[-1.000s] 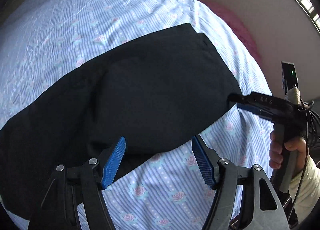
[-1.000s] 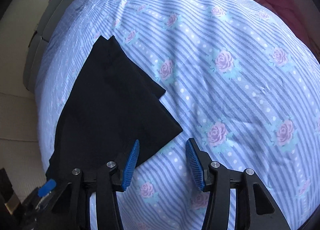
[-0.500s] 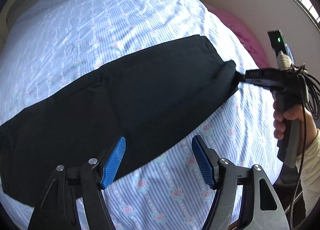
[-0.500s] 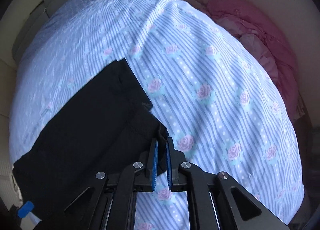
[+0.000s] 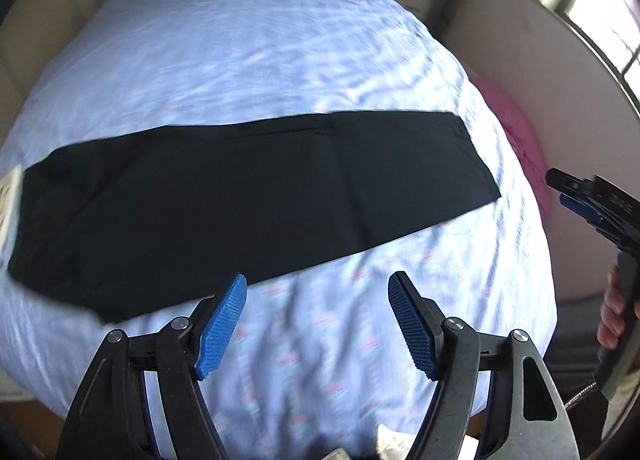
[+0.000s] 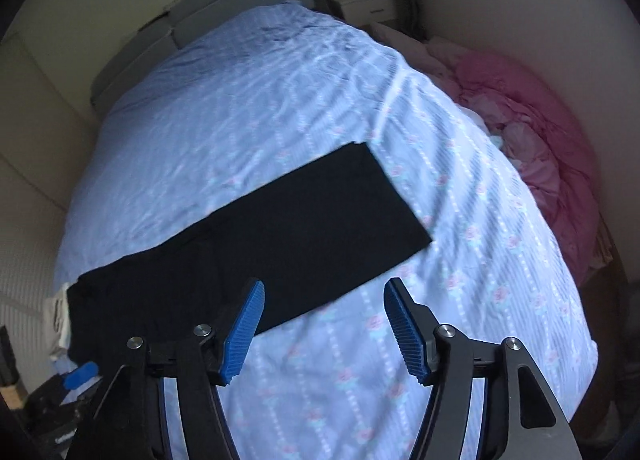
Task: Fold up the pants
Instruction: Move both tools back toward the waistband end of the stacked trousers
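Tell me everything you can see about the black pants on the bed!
The pants are plain black, made of smooth, thin-looking cloth. They lie flat in one long strip across the flowery blue striped bedsheet, legs seemingly stacked one on the other. The right end is cut square; a faint crease crosses the middle. Only the sheet touches them. Both the left gripper and right gripper hover open, holding nothing.

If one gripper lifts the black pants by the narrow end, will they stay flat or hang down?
The black pants lie as a thin, flat strip following the bedsheet, so they would probably hang limp rather than stay flat. Being long, the far part would likely drag along the sheet. They look light; rolling or tipping seems unlikely.
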Motion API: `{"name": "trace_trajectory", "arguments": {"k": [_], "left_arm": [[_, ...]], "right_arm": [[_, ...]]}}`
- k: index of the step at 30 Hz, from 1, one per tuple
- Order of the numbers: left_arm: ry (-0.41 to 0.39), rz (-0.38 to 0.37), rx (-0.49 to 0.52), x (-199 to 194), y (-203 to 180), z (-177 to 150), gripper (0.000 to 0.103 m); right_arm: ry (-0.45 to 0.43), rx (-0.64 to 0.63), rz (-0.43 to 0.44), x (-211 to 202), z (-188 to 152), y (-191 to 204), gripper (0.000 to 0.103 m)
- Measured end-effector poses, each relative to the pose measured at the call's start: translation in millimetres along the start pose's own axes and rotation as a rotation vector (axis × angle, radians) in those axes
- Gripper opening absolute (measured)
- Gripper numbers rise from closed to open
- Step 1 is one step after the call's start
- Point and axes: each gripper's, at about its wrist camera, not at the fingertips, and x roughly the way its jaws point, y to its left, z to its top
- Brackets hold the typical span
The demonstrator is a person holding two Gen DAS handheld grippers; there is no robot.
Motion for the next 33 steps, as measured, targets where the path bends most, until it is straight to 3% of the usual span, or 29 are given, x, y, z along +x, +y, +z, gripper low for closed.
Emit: {"name": "trace_trajectory", "arguments": {"k": [8,12,15,20,25,29,33], "left_arm": [[-0.111,0.056,-0.175,-77.3,151.6,-61.1,0.073],[-0.129,0.043,-0.189,-98.5,226.9,-82.5,0.073],[-0.097,0.057,-0.164,-104.1,284.5,-92.4,0.073],[-0.06,0.085,-0.211,-102.9,383.3,-113.3,0.073],[-0.021,0.111,-0.303,-78.9,452.4,-127.3,0.073],[-0.044,0.143,-0.309,-57.5,495.3,-116.3,0.072],[-0.078,0.094,-0.244,-40.5,524.9,-82.8,0.071]], "right_arm": [[0.039,-0.23,0.178,-29.6,-79.8,174.6,0.064],[0.06,-0.246,0.23,-27.2,-127.6,251.4,0.064],[0.084,-0.219,0.2,-21.4,-163.3,298.7,0.064],[0.148,-0.198,0.198,-0.8,-212.8,363.0,0.064],[0.231,-0.231,0.144,42.1,-250.0,409.2,0.064],[0.291,-0.26,0.135,72.4,-262.0,430.6,0.064],[0.284,-0.276,0.113,90.4,-253.4,455.6,0.064]]}}
